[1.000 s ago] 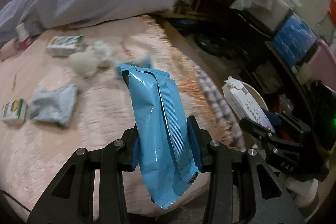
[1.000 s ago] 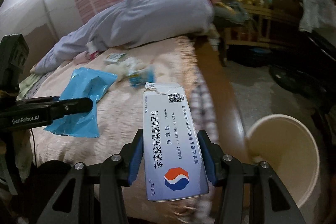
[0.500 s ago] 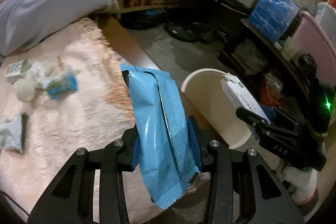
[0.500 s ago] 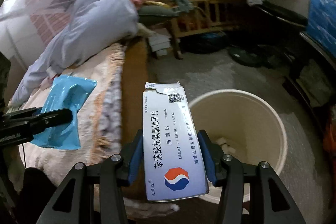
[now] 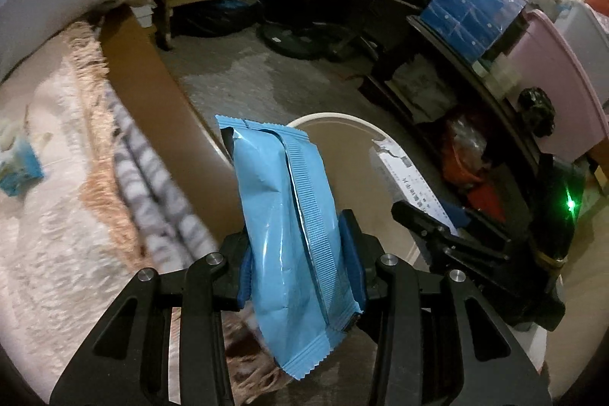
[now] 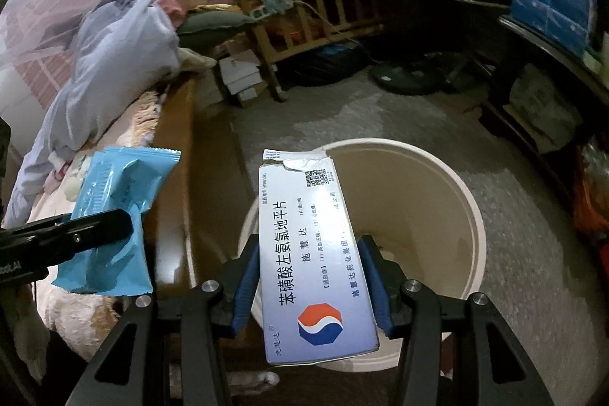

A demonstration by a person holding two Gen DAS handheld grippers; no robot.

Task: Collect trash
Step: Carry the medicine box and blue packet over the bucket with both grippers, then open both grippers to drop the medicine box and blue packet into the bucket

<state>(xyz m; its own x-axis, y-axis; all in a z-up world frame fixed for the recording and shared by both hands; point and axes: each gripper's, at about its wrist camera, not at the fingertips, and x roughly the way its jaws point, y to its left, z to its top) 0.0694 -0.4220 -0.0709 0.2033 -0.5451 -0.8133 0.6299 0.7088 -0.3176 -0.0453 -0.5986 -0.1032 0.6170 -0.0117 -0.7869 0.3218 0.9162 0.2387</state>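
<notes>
My left gripper [image 5: 300, 265] is shut on a blue snack wrapper [image 5: 289, 231], held upright beside the bed edge; the wrapper also shows in the right wrist view [image 6: 114, 215]. My right gripper [image 6: 308, 288] is shut on a white medicine box [image 6: 312, 253] with a torn top, held over the near rim of a cream waste bin [image 6: 449, 215] on the floor. In the left wrist view the bin [image 5: 342, 124] stands just behind the wrapper, and the right gripper [image 5: 434, 219] with its box [image 5: 407, 177] is to the right.
A bed with a pink fringed blanket [image 5: 57, 215] and brown wooden side rail [image 5: 160, 109] lies left; a small blue-white carton [image 5: 19, 170] rests on it. A wooden crib [image 6: 316, 6], a dark shelf with blue box [image 5: 468, 10] and pink bin [image 5: 552, 75] line the room.
Both grippers have swung right, away from the bed toward the floor. The bin is now closer and more central, under the medicine box. Both holds are unchanged.
</notes>
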